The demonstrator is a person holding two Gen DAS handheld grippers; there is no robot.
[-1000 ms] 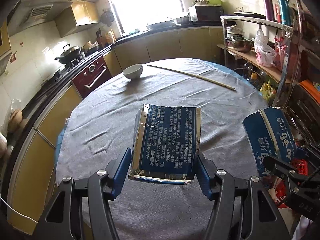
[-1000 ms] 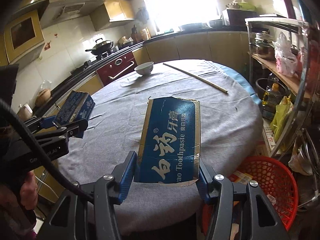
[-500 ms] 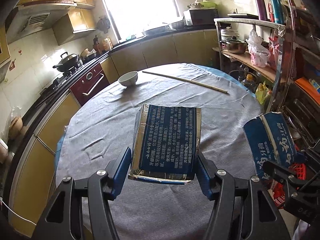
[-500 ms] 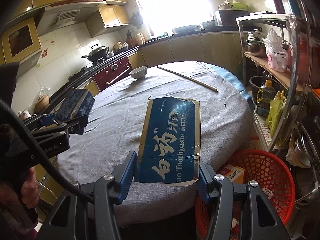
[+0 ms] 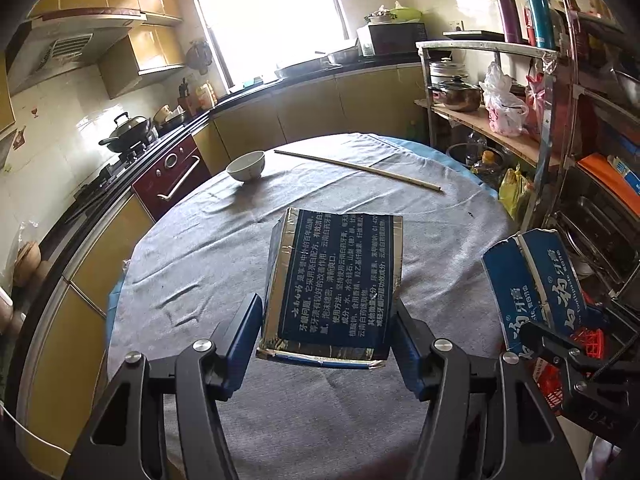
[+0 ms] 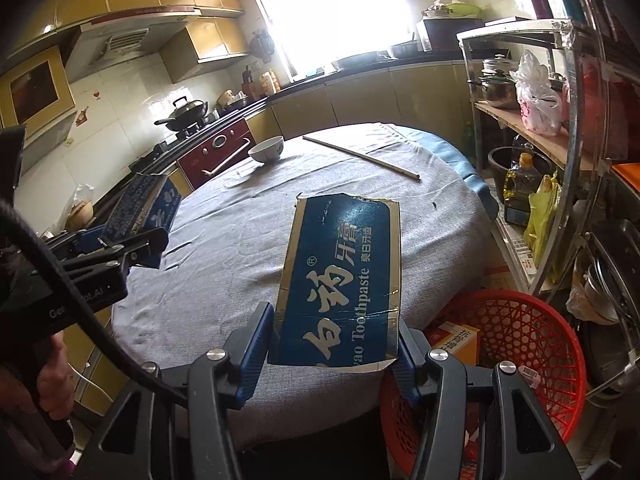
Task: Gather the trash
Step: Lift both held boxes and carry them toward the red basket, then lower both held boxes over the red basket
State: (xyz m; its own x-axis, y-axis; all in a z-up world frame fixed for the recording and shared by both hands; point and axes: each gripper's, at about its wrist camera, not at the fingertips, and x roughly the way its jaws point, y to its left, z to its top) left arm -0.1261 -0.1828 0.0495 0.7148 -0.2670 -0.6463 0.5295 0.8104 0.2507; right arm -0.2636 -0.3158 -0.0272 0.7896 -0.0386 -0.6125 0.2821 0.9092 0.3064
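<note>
My left gripper [image 5: 326, 334] is shut on a blue toothpaste box half with small white print [image 5: 336, 276], held above the grey tablecloth [image 5: 192, 272]. My right gripper [image 6: 334, 350] is shut on the other torn box piece with large white characters [image 6: 340, 280], held over the table's near edge. Each held piece shows in the other view: the right one at the right side [image 5: 536, 292], the left one at the left side [image 6: 142, 212]. A red mesh basket [image 6: 532, 344] stands on the floor below right of the right gripper, with an orange carton [image 6: 456, 338] inside.
A white bowl [image 5: 246, 166] and a long chopstick [image 5: 356, 170] lie at the table's far side. A metal shelf rack [image 6: 568, 128] with pots and bags stands to the right. Kitchen counters and a stove [image 5: 124, 140] run along the left and back. A hand [image 6: 52, 380] grips the left tool.
Both grippers have drifted slightly toward the table's right edge with their box pieces; more of the red basket shows below the right gripper. The grips look unchanged.
</note>
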